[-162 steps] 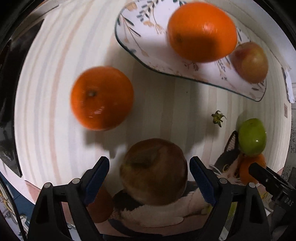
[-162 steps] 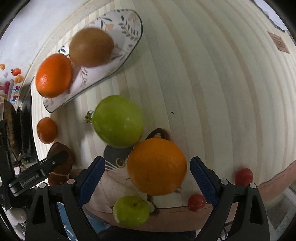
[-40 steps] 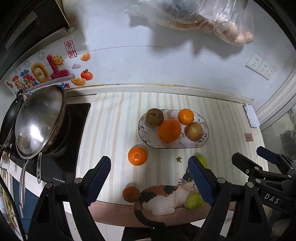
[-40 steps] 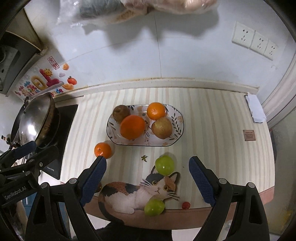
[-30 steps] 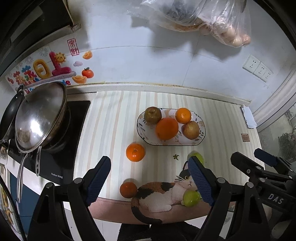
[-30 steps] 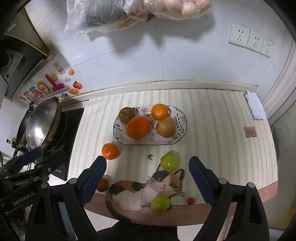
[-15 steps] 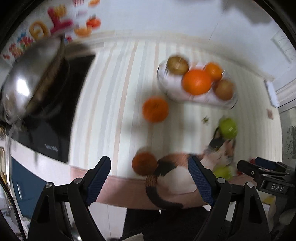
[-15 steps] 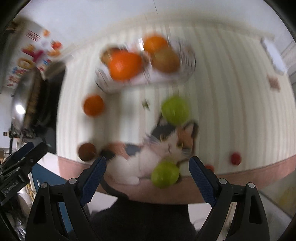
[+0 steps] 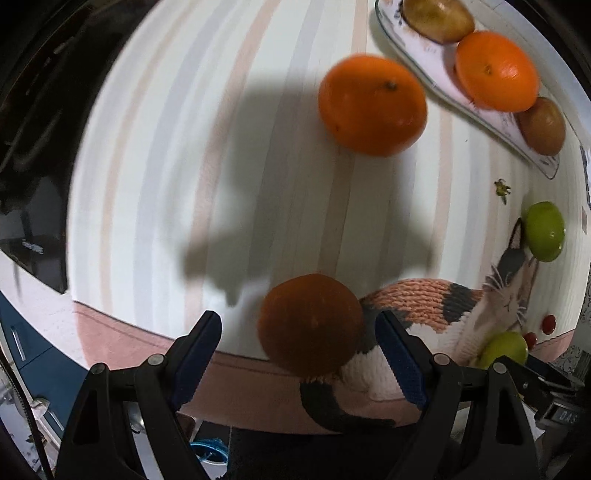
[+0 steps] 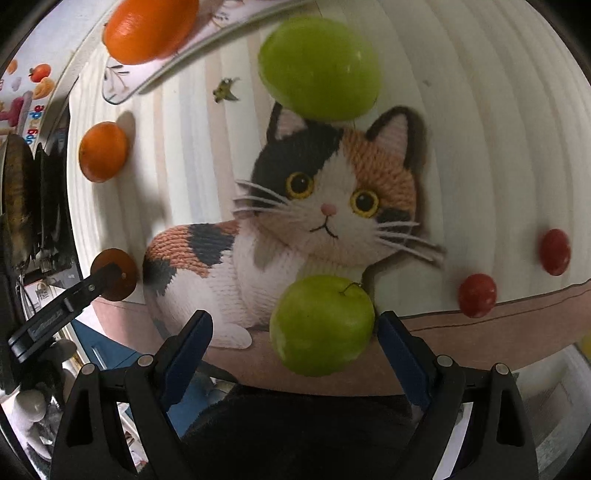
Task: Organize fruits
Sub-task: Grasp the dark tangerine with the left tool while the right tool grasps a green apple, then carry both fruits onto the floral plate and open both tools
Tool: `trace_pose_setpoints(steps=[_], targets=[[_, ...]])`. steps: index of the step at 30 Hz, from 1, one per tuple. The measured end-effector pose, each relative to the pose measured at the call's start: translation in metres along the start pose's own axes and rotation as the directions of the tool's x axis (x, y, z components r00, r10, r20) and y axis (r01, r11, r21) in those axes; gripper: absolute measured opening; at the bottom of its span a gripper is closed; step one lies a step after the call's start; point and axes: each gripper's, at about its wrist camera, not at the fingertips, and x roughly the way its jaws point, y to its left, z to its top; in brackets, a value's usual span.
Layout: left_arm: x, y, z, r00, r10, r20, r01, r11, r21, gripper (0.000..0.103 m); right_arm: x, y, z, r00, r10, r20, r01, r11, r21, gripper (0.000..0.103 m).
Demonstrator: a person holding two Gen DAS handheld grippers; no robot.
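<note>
the left gripper [image 9: 298,345], black-framed with blue ribbed pads, is held with its jaws spread wide on either side of a dark, shaded orange mandarin [image 9: 310,326], which sits on the striped cream countertop [image 9: 166,155] at its near edge; a gap is seen on both sides, so nothing is grasped. just right of this fruit the calico cat printed on the mat [image 9: 461,310] is seen. farther off, a bright round orange mandarin [image 9: 372,105] lies alone on the stripes, and beyond it a shallow white plate with a leaf pattern [image 9: 476,112] is loaded with a large orange [image 9: 495,70] between two brownish fruits [image 9: 437,16], [image 9: 541,125]. the right gripper [image 10: 295,343], of the same black and blue build, is likewise held released, its pads flanking a small glossy green apple with a stem [image 10: 320,325] that rests at the cat's chest near the counter edge; whether the right pad touches it cannot be told. a larger green apple [image 10: 319,68] is placed between the cat's ears, a small dried green calyx [image 10: 226,89] lies to its left, and two red cherry tomatoes [image 10: 477,294], [image 10: 554,252] are set to the right. the black hob [image 9: 26,147] is seen at the far left.
</note>
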Motion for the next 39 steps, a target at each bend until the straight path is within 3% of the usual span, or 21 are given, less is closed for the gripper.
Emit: trace_pose_setpoints(steps=[4, 6, 9, 14, 17, 18, 27, 39], targets=[[0.009, -0.005, -0.002, 1.000, -0.004, 0.000, 0.004, 1.000, 0.002, 0.081, 0.009, -0.001, 0.000, 1.000, -0.006, -0.005, 0.006, 1.000, 0.014, 0.091], [0.013, -0.007, -0.002, 1.000, -0.006, -0.003, 0.006, 1.000, -0.003, 0.067, 0.014, -0.001, -0.001, 1.000, -0.001, -0.012, 0.002, 1.000, 0.026, 0.089], [0.017, -0.015, -0.004, 1.000, 0.010, 0.007, -0.010, 1.000, 0.010, 0.056, 0.017, 0.000, -0.002, 1.000, -0.007, -0.004, 0.008, 0.999, 0.033, 0.086], [0.016, -0.025, -0.009, 0.999, 0.034, 0.035, -0.036, 0.999, 0.031, 0.055, 0.011, 0.008, -0.003, 0.998, -0.055, 0.018, 0.054, 0.998, 0.011, 0.081], [0.013, -0.032, -0.012, 0.998, 0.046, 0.043, -0.048, 0.998, 0.036, 0.055, 0.012, 0.016, -0.007, 0.994, -0.095, 0.048, 0.095, 0.995, -0.005, 0.068], [0.012, -0.033, -0.015, 0.998, 0.050, 0.048, -0.052, 0.998, 0.039, 0.055, 0.009, 0.017, -0.007, 0.992, -0.106, 0.063, 0.107, 0.994, -0.007, 0.058], [-0.004, -0.052, -0.029, 0.997, 0.029, 0.073, -0.034, 0.998, 0.056, 0.055, 0.006, 0.030, -0.013, 0.992, -0.090, 0.083, 0.093, 0.995, -0.032, 0.058], [-0.007, -0.076, -0.027, 0.999, 0.011, 0.049, -0.016, 0.996, 0.090, 0.055, 0.010, 0.046, -0.007, 0.994, -0.109, -0.011, 0.108, 0.991, -0.075, 0.060]])
